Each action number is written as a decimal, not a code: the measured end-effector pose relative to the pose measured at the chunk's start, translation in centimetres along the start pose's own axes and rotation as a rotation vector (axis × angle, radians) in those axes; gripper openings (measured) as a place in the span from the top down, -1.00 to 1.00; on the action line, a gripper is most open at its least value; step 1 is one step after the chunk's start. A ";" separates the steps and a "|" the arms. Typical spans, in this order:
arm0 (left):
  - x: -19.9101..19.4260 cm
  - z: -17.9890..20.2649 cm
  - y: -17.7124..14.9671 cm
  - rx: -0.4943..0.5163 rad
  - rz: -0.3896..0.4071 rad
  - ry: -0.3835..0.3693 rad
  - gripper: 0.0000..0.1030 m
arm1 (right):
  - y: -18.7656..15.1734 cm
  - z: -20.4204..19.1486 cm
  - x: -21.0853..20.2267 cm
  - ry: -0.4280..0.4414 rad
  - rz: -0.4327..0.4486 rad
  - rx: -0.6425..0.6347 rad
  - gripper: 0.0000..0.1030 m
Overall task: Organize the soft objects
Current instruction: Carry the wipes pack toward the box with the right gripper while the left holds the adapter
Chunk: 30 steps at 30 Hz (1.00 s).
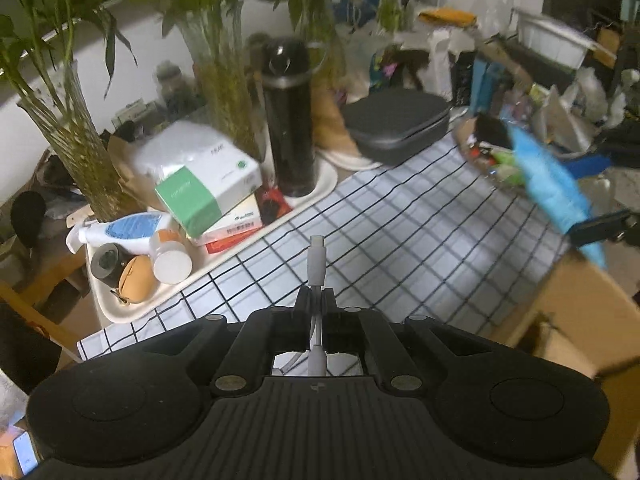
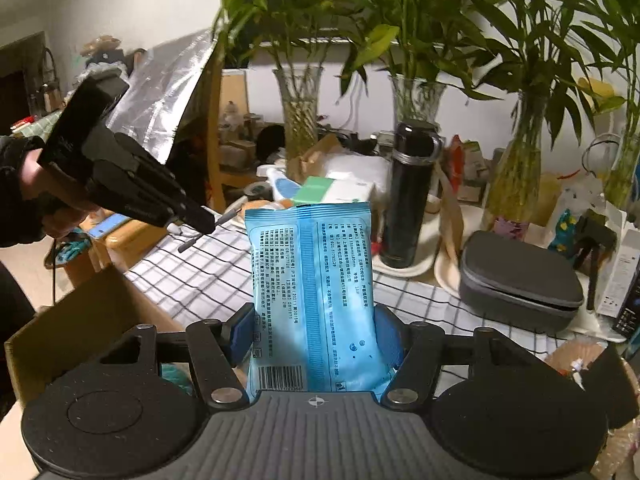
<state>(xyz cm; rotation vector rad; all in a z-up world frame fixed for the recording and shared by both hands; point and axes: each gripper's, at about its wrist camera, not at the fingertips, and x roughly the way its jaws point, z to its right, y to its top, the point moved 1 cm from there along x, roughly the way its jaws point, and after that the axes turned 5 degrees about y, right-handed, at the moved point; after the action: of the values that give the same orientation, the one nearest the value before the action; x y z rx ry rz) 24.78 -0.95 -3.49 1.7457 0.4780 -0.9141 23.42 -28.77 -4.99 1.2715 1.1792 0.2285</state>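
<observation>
My right gripper is shut on a blue pack of wet wipes and holds it upright above the checked tablecloth. The same pack shows blurred at the right of the left wrist view, with the right gripper on it. My left gripper is shut on a white USB cable whose plug sticks out forward. The left gripper also shows in the right wrist view, above the table's left edge. An open cardboard box stands below left of the pack; it shows in the left wrist view too.
A white tray holds tissue packs, bottles and a black flask. A grey zip case lies behind the cloth. Glass vases with bamboo stand at the back. A basket of clutter sits at right.
</observation>
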 end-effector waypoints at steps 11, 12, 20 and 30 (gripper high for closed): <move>-4.9 2.3 -1.4 -0.004 0.036 0.041 0.91 | -1.2 -2.1 -0.9 0.127 -0.035 -0.028 -0.26; -5.1 2.4 -1.6 -0.003 0.037 0.051 0.91 | -1.3 -2.2 -1.1 0.142 -0.032 -0.025 -0.26; -7.0 3.3 -2.7 -0.016 0.049 0.048 0.91 | -2.0 -4.6 -1.8 0.221 -0.043 -0.087 -0.26; -10.0 4.2 -4.0 -0.058 0.066 0.044 1.00 | -3.4 -7.6 -2.3 0.284 -0.089 -0.160 -0.27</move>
<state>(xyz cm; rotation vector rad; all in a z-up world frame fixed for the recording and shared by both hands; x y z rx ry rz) 14.22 -2.27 1.08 1.7219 0.4680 -0.8087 14.99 -26.94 -5.27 1.0667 1.4262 0.4398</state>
